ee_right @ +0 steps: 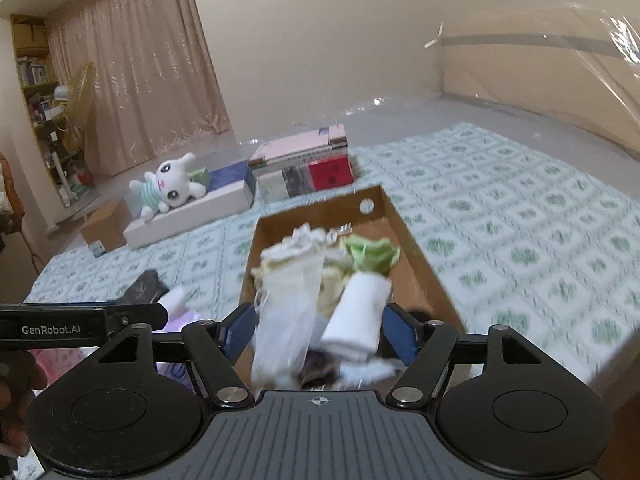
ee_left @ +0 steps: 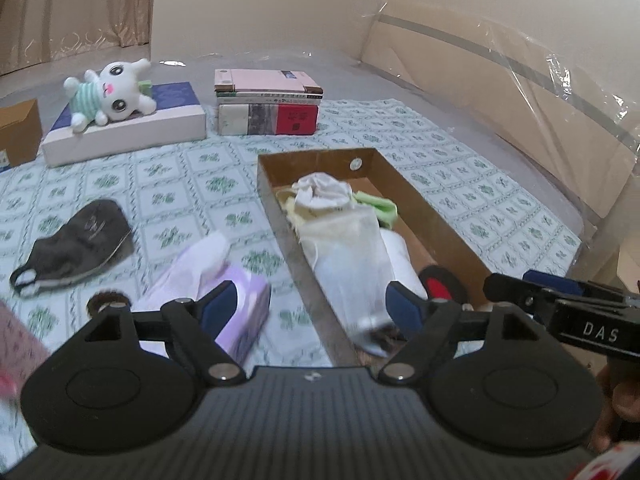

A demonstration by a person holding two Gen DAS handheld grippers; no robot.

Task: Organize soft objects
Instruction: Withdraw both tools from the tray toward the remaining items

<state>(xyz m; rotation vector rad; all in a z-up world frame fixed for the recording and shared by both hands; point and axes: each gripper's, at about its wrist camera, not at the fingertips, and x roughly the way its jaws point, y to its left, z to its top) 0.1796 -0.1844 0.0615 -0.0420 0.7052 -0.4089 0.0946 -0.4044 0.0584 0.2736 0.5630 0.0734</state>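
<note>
Left claw [ee_left: 310, 306], jaws wide and empty, hangs low centre over a green-patterned bedspread [ee_left: 192, 184]; right claw [ee_right: 318, 330], equally wide, frames the cardboard box [ee_right: 416, 264] of soft cloths [ee_right: 294, 300]. Upper left: plush rabbit [ee_left: 114, 92], book stack [ee_left: 268, 102]. Left: black mask [ee_left: 80, 236], purple tissue pack [ee_left: 208, 280].

"DAS" stands in pale letters on the right gripper [ee_left: 532, 294]; "GenRobot.AI" stands on the left gripper [ee_right: 136, 314]. Book spines are unreadable.
</note>
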